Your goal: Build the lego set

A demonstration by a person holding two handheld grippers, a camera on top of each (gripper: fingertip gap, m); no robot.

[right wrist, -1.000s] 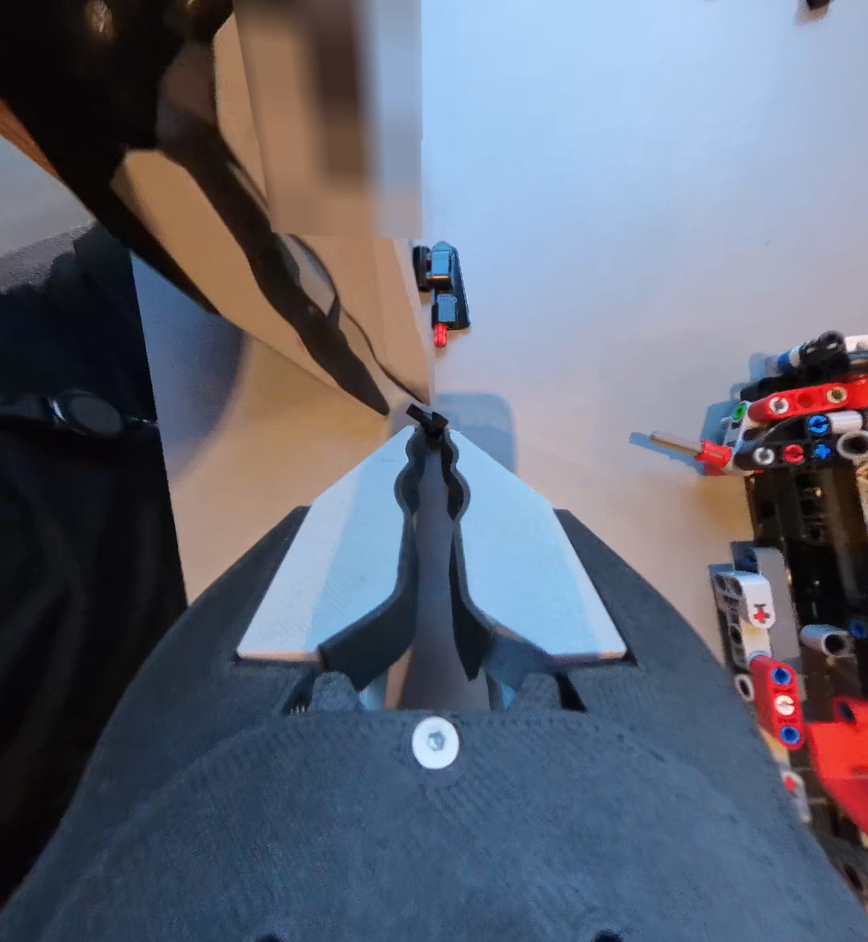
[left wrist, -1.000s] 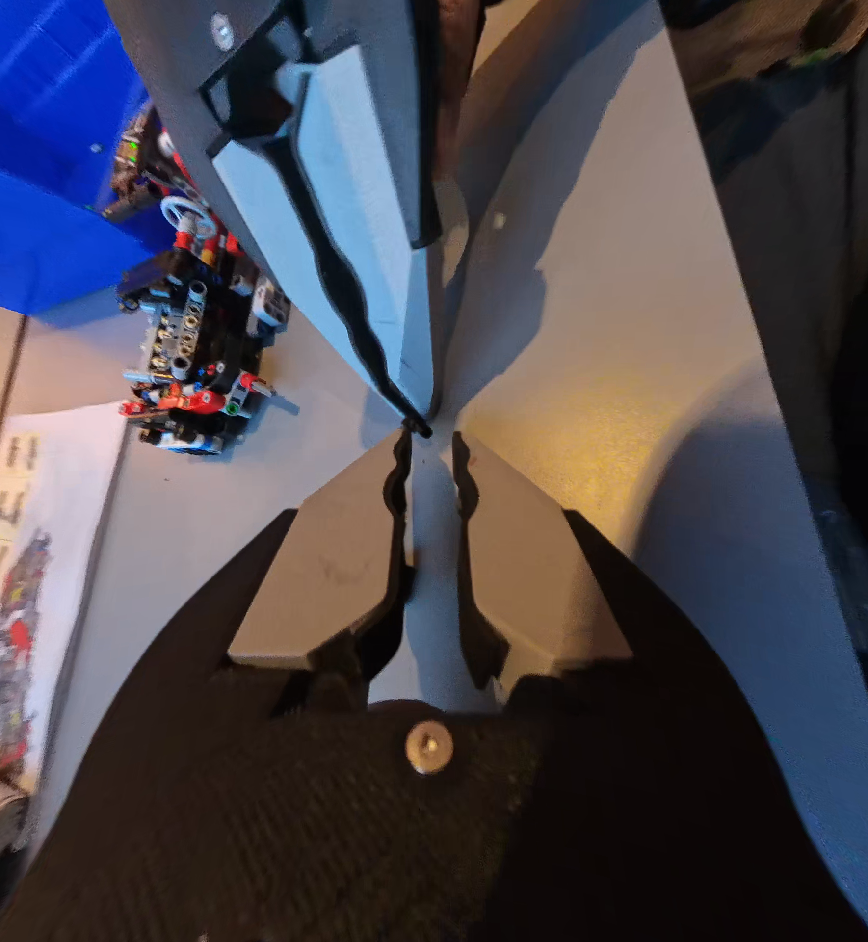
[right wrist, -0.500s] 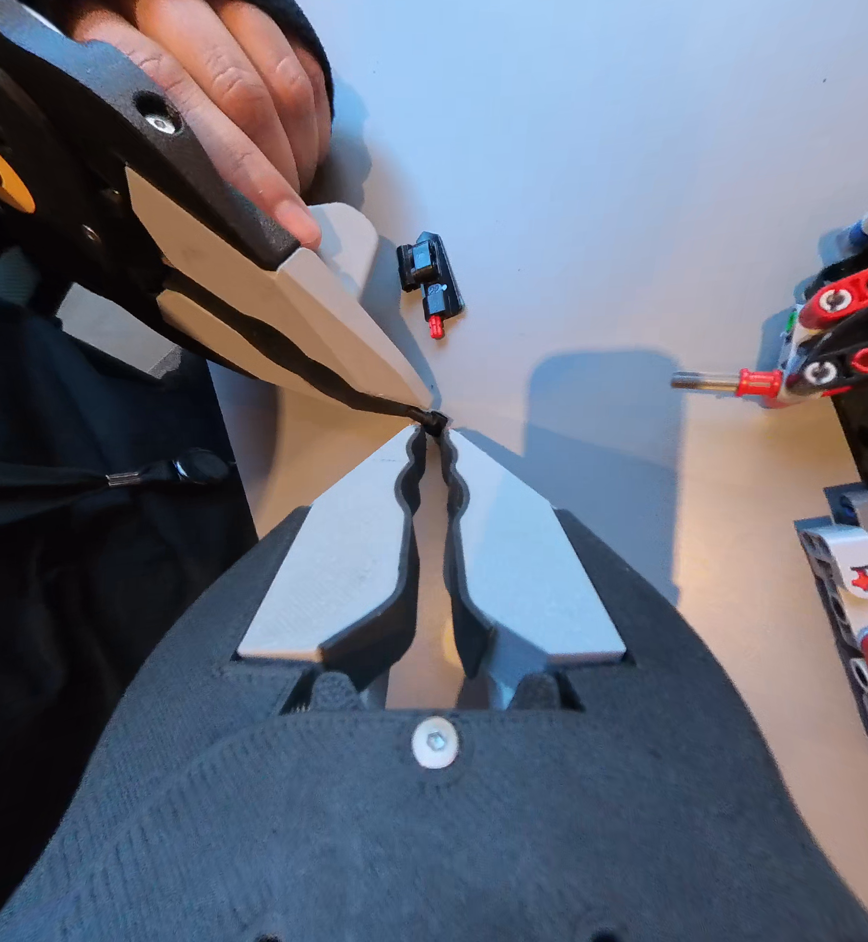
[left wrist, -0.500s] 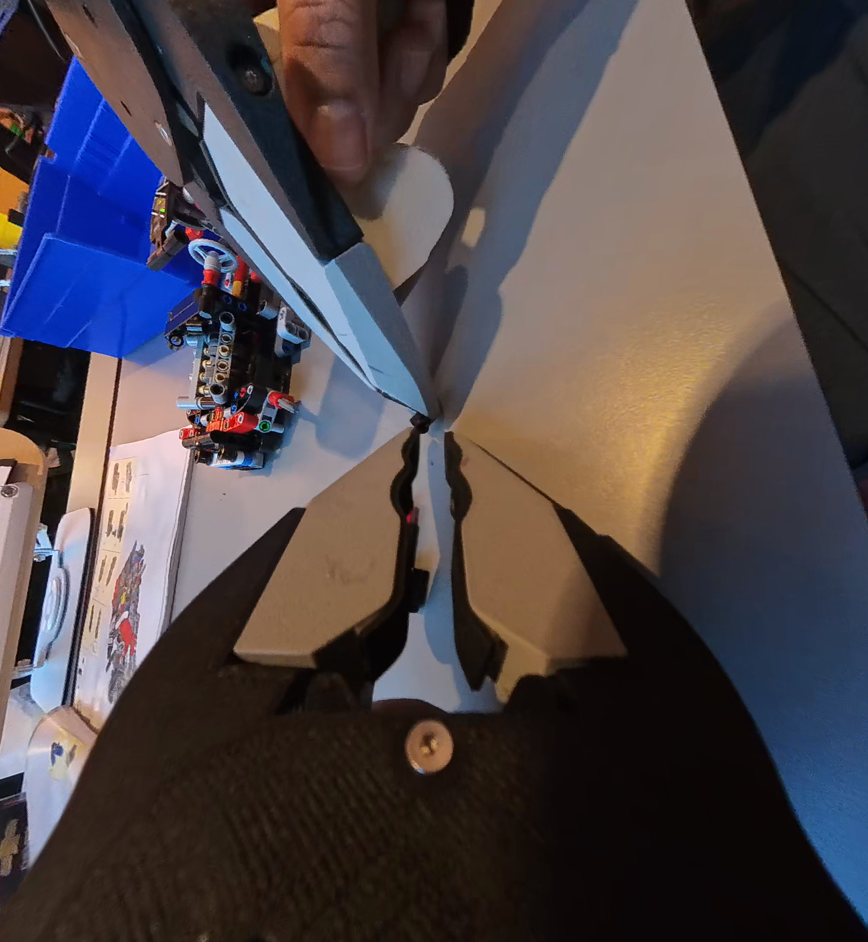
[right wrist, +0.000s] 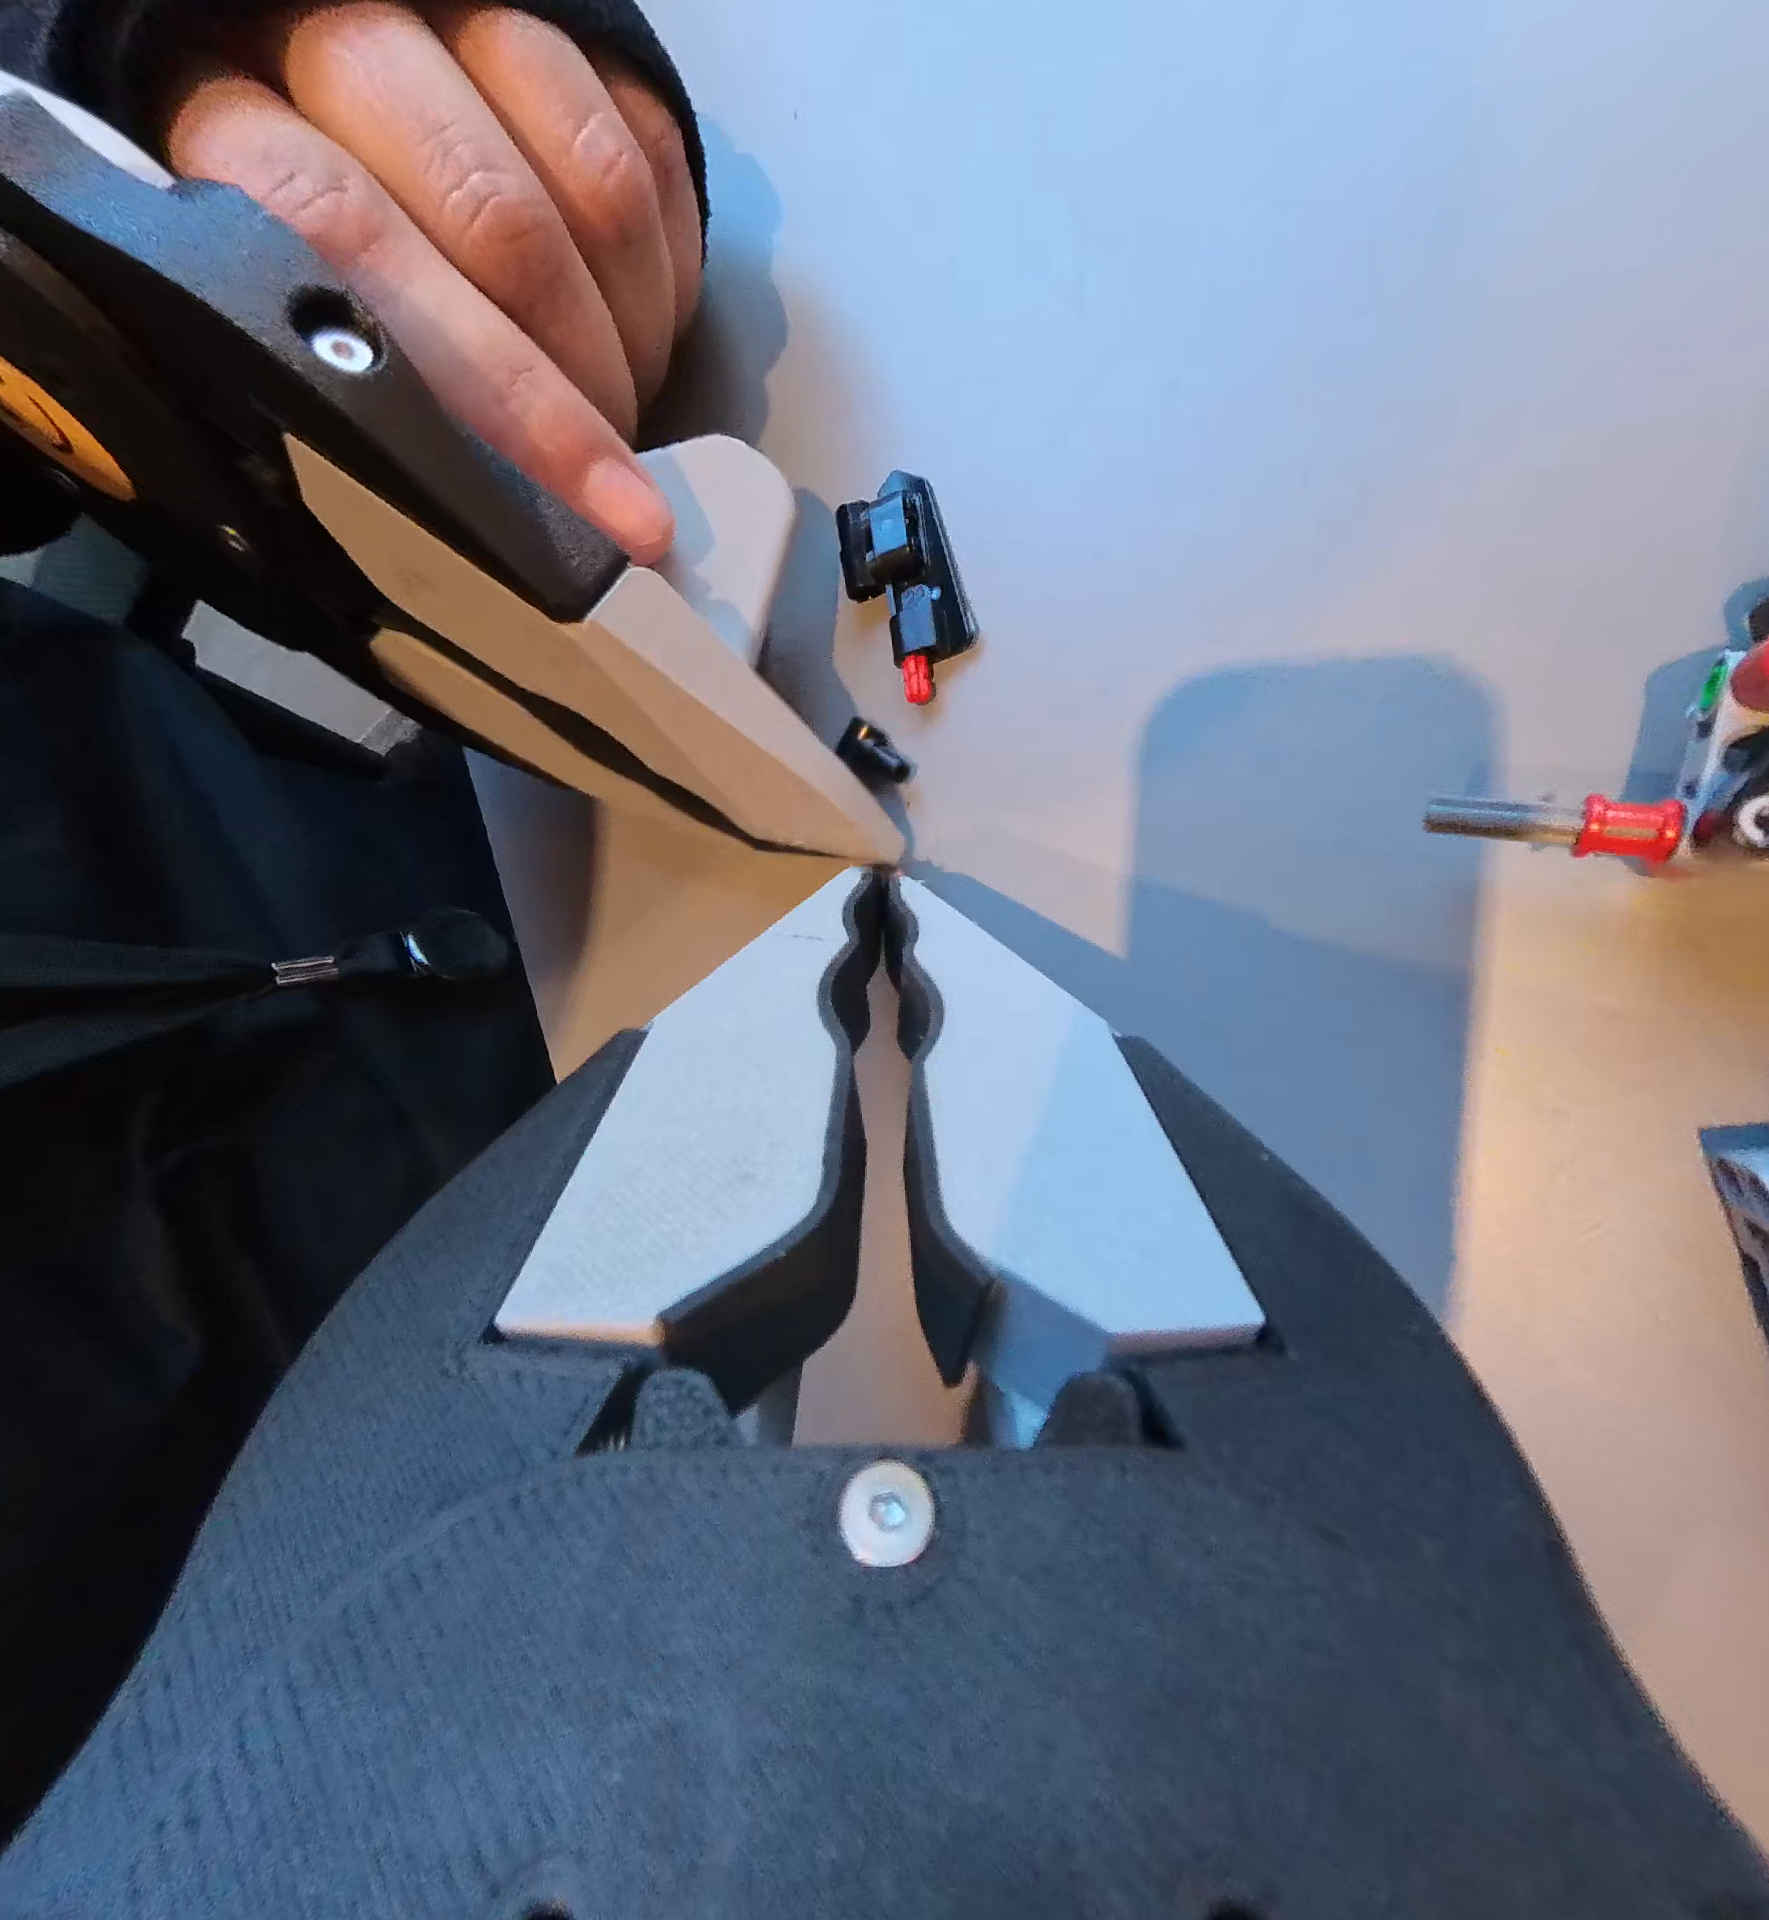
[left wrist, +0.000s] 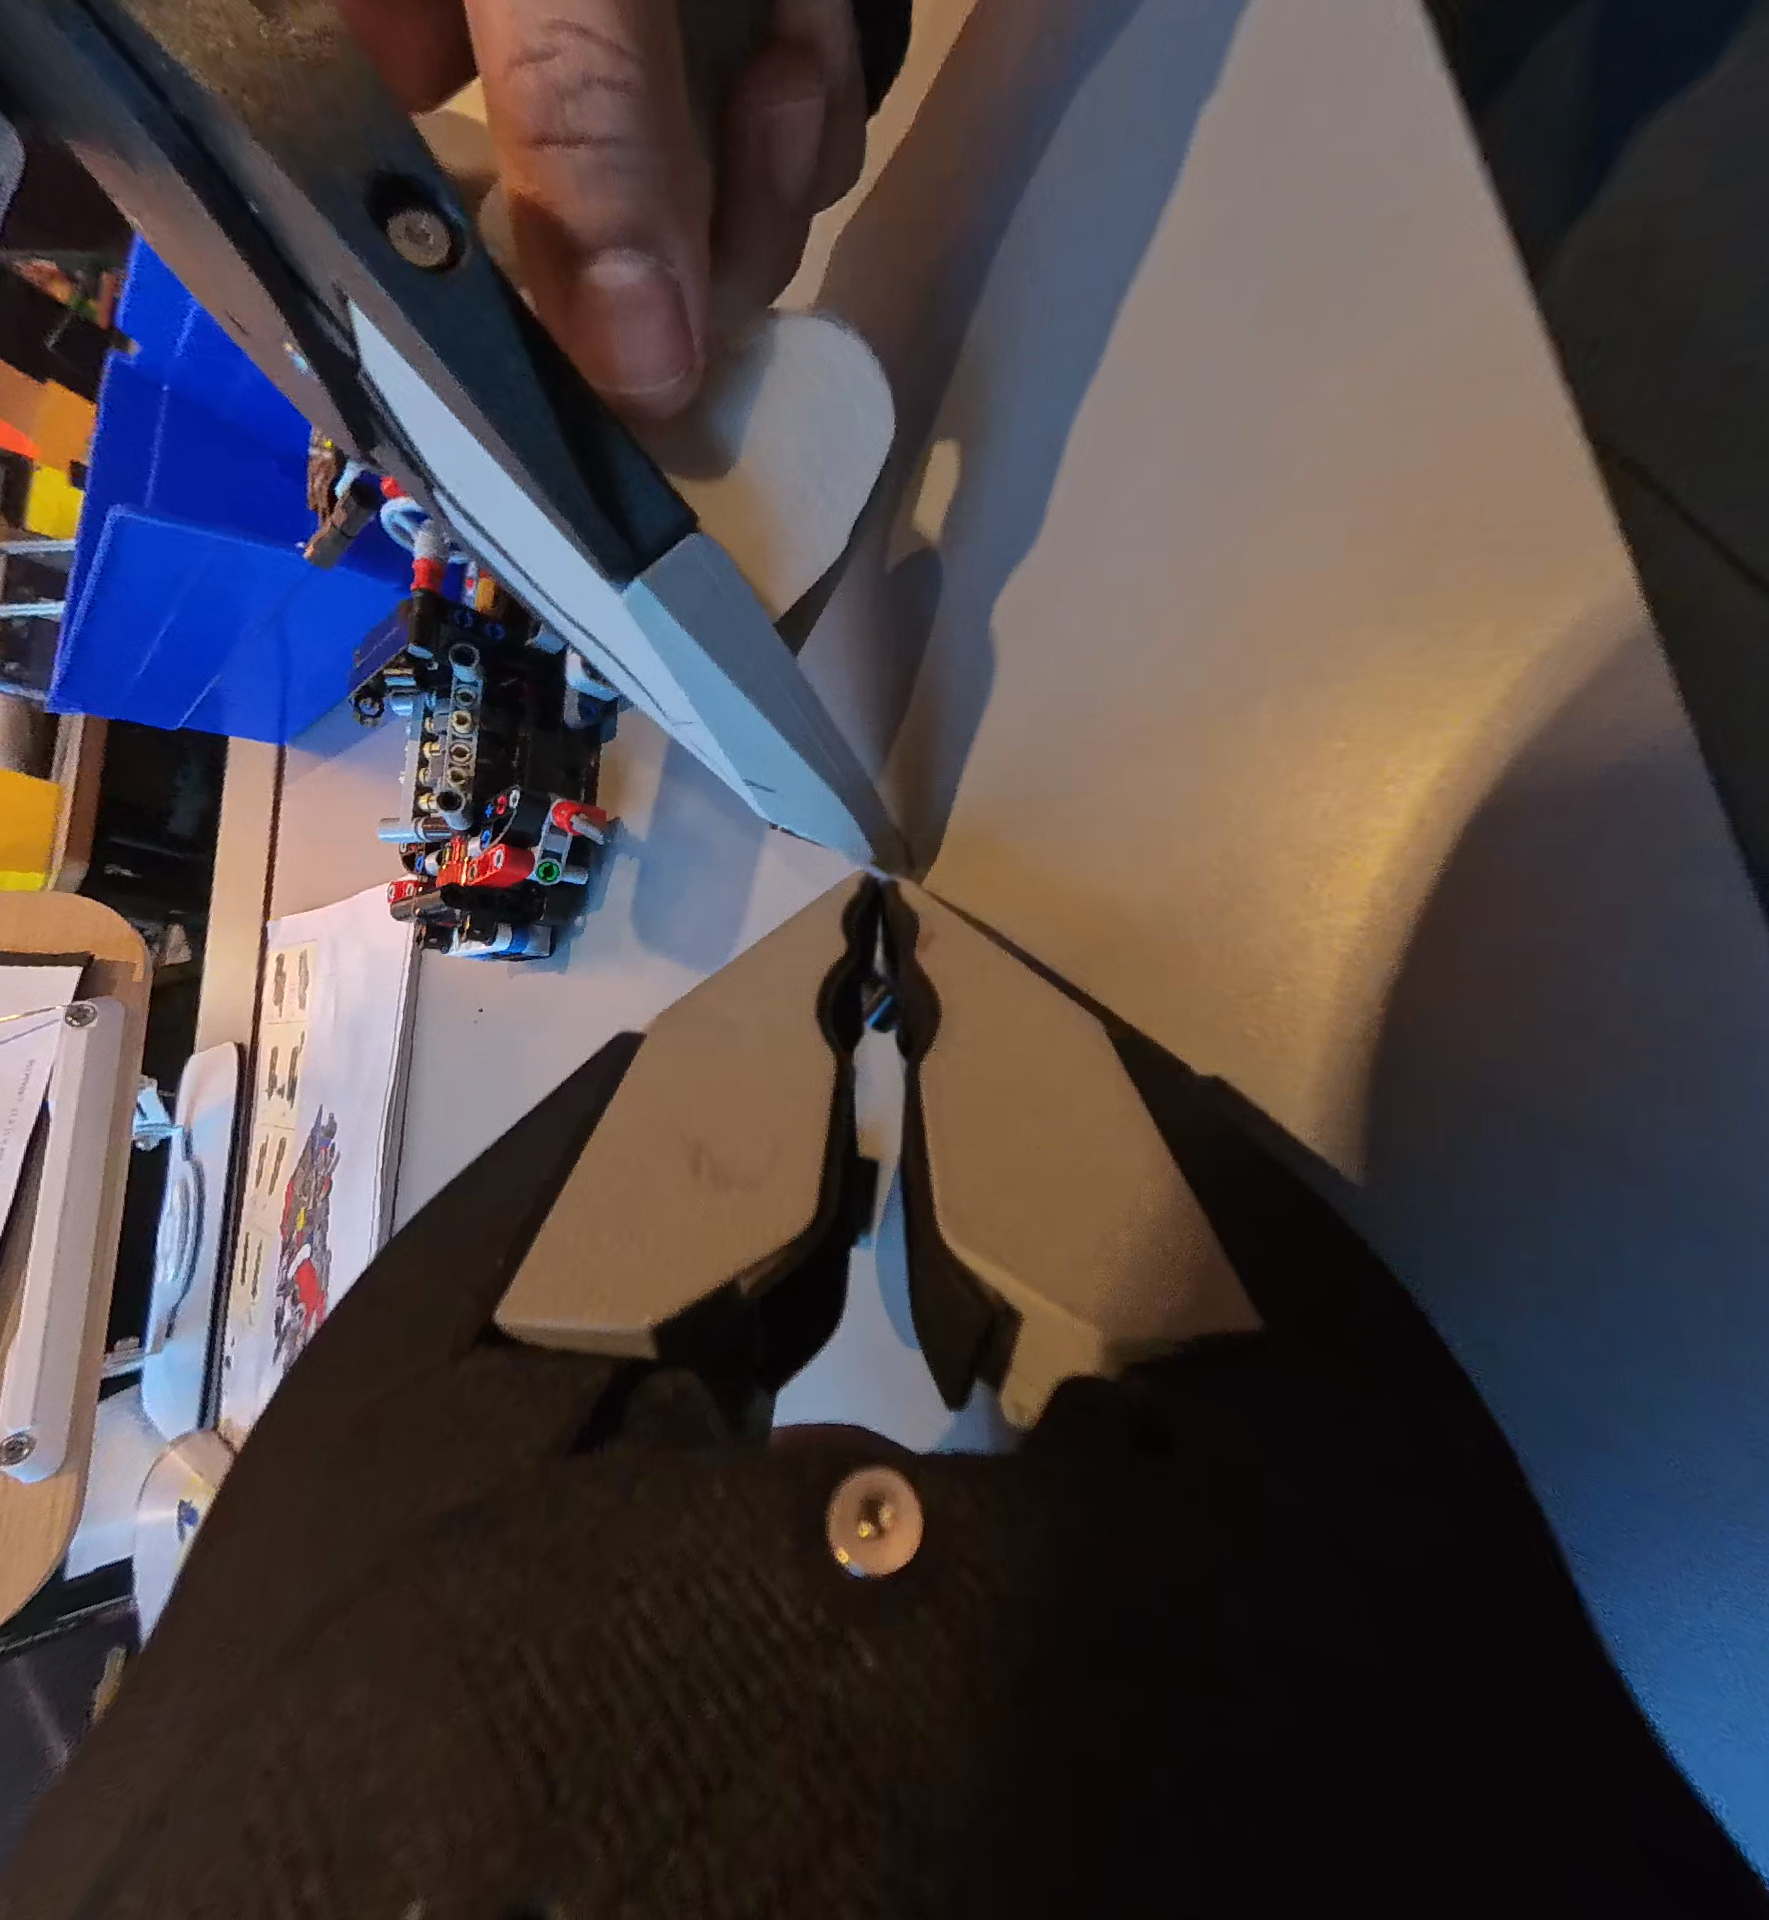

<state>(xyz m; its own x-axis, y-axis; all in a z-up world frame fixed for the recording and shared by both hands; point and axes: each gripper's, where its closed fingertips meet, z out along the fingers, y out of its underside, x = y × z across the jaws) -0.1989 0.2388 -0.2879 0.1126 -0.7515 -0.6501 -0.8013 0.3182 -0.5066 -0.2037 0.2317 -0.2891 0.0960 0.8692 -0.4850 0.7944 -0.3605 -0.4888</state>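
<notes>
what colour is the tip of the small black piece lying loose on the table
Red; the small black piece has a red tip at its near end, clearest in the right wrist view.

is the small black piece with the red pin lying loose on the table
Yes, the black piece with the red pin lies alone on the table, apart from both grippers.

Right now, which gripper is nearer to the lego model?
Right. The right gripper lies alongside the lego model; the left gripper, shut on a small part, meets it tip to tip but extends away from the model.

Dim, mixed warm and blue light; hard shadows; fisheye-warped edges.
</notes>
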